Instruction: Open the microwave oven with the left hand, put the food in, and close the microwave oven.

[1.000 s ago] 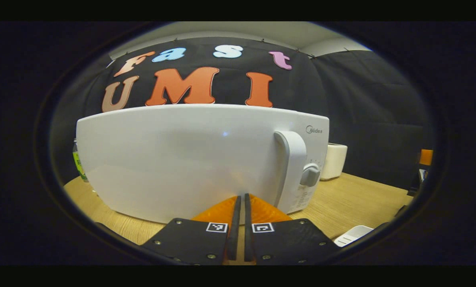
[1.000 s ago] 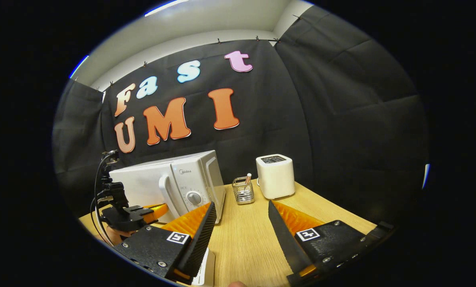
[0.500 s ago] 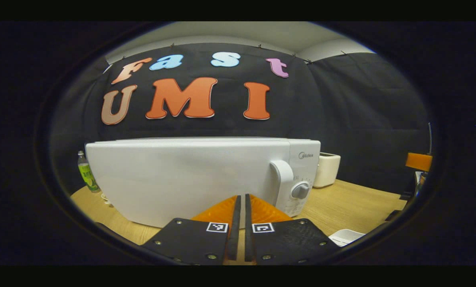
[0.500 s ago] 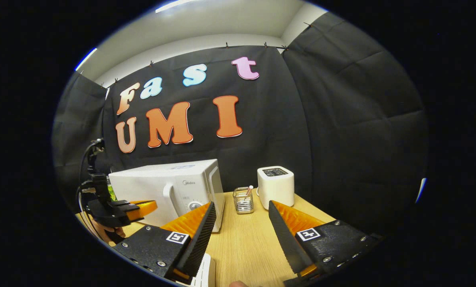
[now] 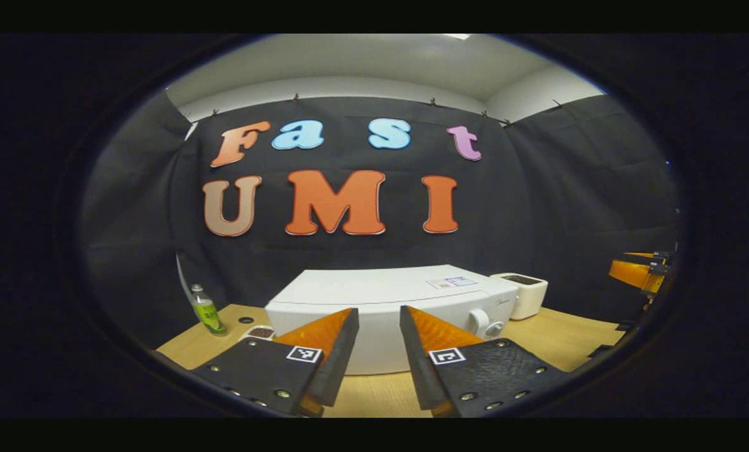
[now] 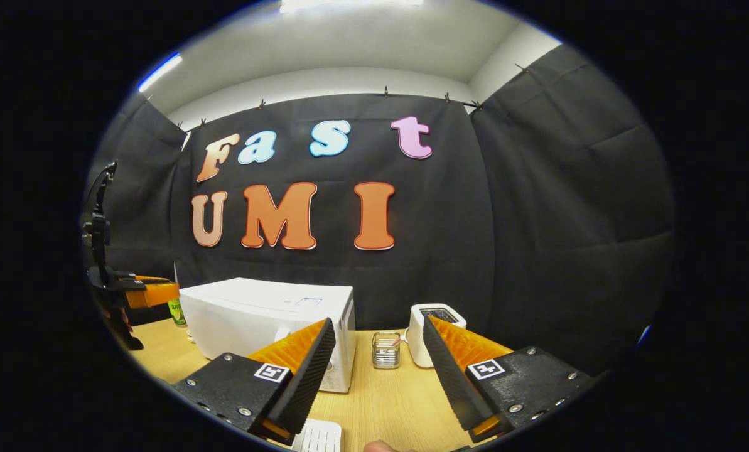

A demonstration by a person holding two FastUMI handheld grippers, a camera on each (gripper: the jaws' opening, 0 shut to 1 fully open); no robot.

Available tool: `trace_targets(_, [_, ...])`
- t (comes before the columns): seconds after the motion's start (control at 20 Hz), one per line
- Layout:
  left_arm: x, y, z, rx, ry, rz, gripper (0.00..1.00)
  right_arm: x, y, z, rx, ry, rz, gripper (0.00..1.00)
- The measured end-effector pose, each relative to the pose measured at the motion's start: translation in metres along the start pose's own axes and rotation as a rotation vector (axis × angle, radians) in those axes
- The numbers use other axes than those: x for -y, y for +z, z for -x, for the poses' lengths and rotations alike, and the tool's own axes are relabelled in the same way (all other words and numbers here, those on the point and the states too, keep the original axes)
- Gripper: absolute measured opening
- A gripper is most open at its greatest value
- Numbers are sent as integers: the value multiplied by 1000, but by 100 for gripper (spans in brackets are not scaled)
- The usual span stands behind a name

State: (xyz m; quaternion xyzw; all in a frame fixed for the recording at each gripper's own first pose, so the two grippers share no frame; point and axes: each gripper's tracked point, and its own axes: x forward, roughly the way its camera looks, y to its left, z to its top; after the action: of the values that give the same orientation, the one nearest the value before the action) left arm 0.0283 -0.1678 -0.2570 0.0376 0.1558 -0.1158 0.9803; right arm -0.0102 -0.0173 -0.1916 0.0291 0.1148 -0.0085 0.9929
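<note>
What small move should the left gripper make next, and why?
Probably lower the left gripper toward the handle of the microwave. Its door looks closed, and the open gripper hangs back from it, holding nothing.

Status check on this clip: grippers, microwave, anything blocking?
Left gripper open, holding nothing. Right gripper open, holding nothing. Microwave door shut, on the table. Nothing between grippers and door.

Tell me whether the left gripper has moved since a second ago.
Yes. The left gripper has backed away and risen: the microwave, which stands fixed on the table, now looks smaller with its top showing. Its fingers have also parted.
</note>
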Motion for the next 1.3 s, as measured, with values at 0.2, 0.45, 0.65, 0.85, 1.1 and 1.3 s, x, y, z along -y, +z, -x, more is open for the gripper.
trace_targets(0.2, [-50,35,37,39,76,-35,65,-16,37,4,44,25,32,89])
trace_targets(0.45, [-101,71,77,88,170,-40,83,-30,66,4,82,38,49,93])
trace_targets(0.65, [-130,89,98,102,223,-39,82,-28,90,8,121,24,64,95])
trace_targets(0.85, [-145,104,110,114,243,-24,82,-26,108,10,131,21,70,97])
trace_targets(1.1, [-148,105,120,114,241,-36,82,-31,114,12,135,43,75,95])
trace_targets(1.3, [-147,101,122,108,247,-42,82,-35,114,11,133,59,66,95])
